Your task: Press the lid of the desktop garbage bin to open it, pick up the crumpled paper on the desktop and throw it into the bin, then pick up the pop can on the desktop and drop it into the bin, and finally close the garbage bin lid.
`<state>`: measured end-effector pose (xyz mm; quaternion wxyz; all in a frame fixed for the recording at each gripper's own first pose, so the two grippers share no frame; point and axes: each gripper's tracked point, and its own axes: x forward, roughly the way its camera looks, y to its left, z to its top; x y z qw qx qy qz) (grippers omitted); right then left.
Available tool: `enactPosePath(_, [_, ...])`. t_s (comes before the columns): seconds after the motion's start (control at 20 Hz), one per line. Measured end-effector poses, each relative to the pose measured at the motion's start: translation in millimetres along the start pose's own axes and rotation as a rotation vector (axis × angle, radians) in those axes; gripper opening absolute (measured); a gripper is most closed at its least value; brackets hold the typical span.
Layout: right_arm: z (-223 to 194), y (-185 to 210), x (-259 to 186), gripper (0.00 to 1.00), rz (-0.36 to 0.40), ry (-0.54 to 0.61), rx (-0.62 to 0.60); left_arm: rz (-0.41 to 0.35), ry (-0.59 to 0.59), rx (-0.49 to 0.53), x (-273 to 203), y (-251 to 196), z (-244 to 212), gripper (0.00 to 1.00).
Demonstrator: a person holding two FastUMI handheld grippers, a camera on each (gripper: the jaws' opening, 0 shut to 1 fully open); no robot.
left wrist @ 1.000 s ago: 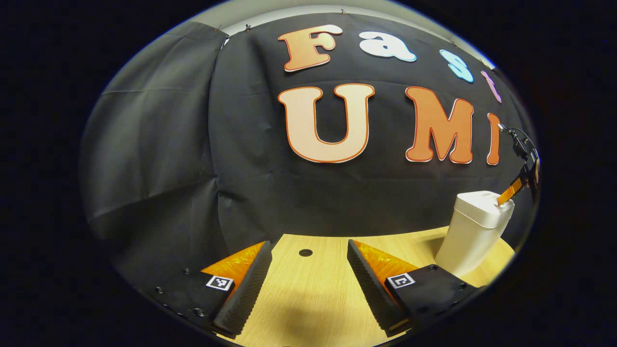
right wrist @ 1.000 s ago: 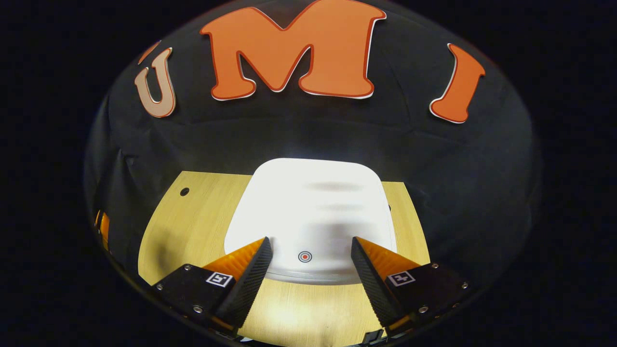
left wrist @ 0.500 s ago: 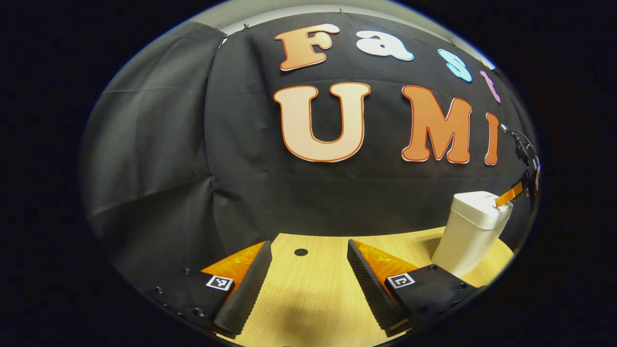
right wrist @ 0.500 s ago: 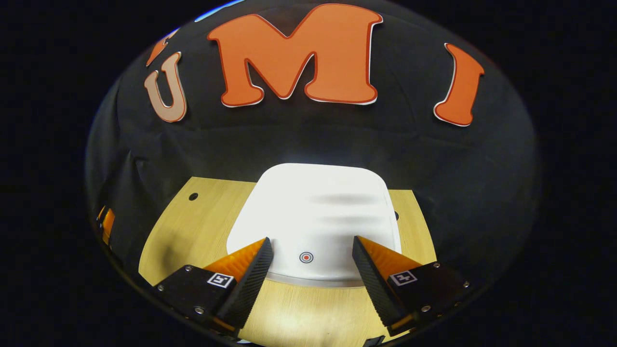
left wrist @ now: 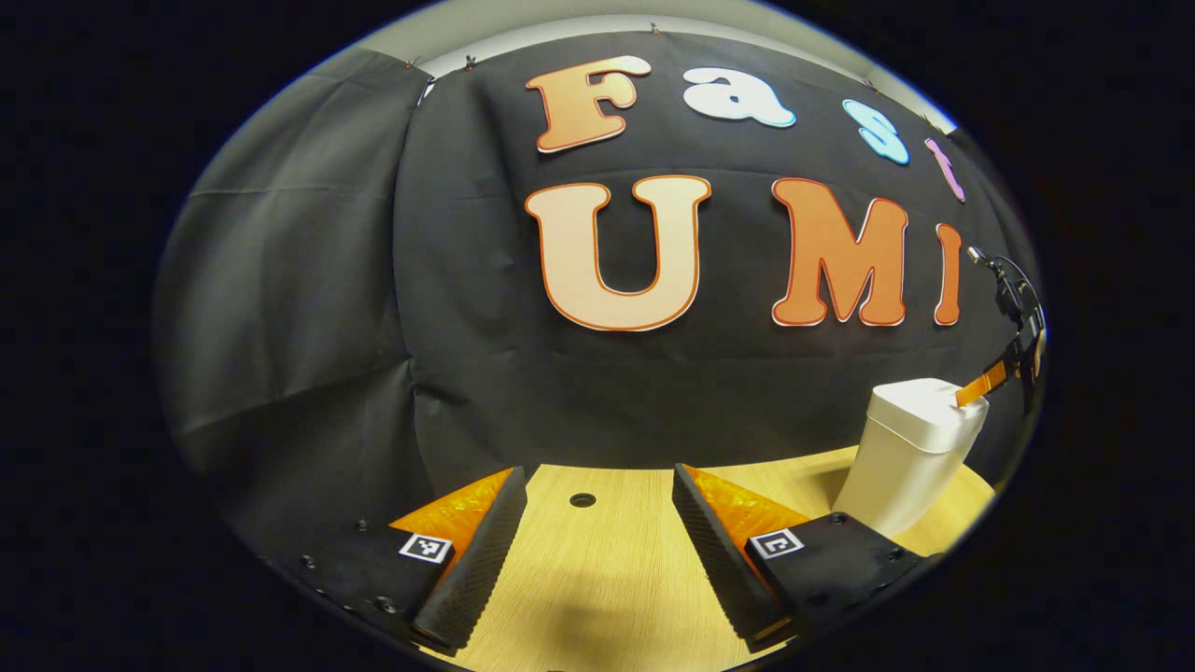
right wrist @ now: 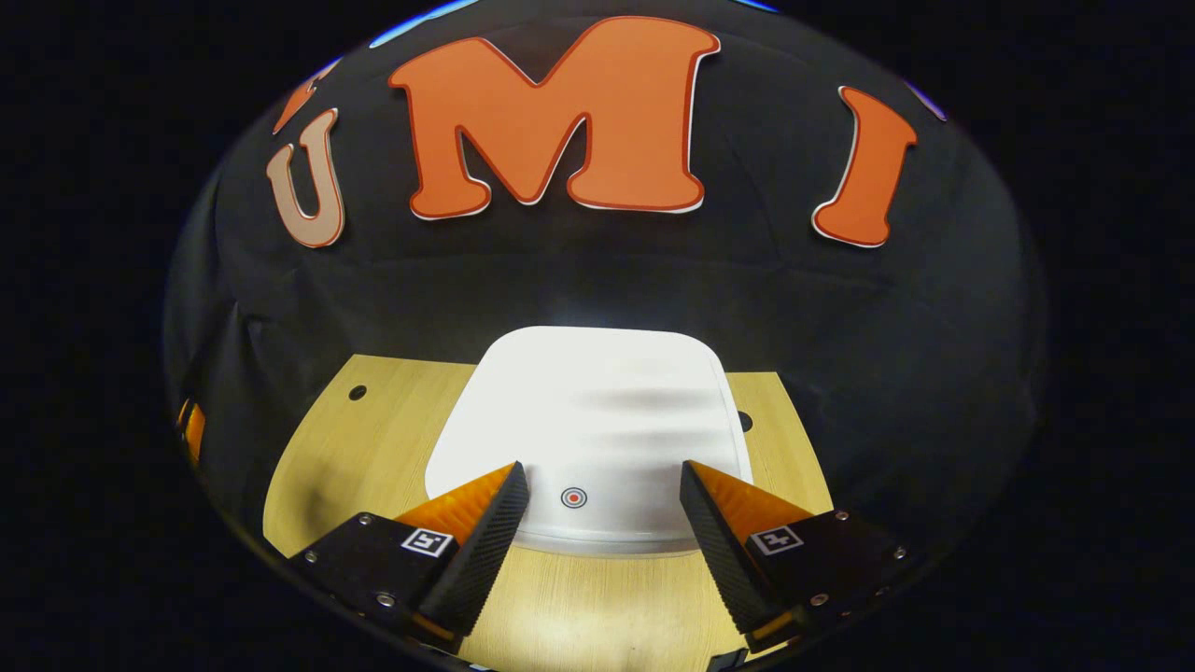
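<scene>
Your right gripper (right wrist: pixel 597 523) drifted slightly over the closed white bin lid (right wrist: pixel 597 420), both grippers' fingers open, left gripper (left wrist: pixel 593 551) above bare wooden desktop (left wrist: pixel 607 579)

Left gripper (left wrist: pixel 597 523) stands over the table (left wrist: pixel 607 579), fingers apart, nothing between them. A hole in the table (left wrist: pixel 583 500) lies just ahead of its fingertips. The bin (left wrist: pixel 910 457) stands ahead and well to its right, on the table. Right gripper (right wrist: pixel 602 518) hangs above the bin's closed lid (right wrist: pixel 597 420), fingers spread; the lid's press mark (right wrist: pixel 574 497) lies between them. The booth wall (right wrist: pixel 597 271) rises behind the bin.

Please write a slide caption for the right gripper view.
Open right gripper poised over closed white plastic bin lid on wooden table.
</scene>
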<state>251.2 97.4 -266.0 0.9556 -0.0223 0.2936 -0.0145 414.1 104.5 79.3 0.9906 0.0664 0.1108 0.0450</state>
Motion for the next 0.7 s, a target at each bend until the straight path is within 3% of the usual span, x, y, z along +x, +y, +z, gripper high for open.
enactPosePath(0.35, [7, -3, -40, 0.99, 0.000, -0.203, 0.165, -0.001, -0.021, 0.012, 1, -2, 9, 1.00])
enactPosePath(0.5, [-6, -7, -64, 0.99, -0.032, -0.311, 0.151, 0.000, -0.028, 0.003, 1, -1, 11, 0.97])
enactPosePath(0.7, [-36, -6, -102, 0.99, -0.095, -0.415, 0.038, -0.003, -0.030, -0.001, 2, -3, 11, 1.00])
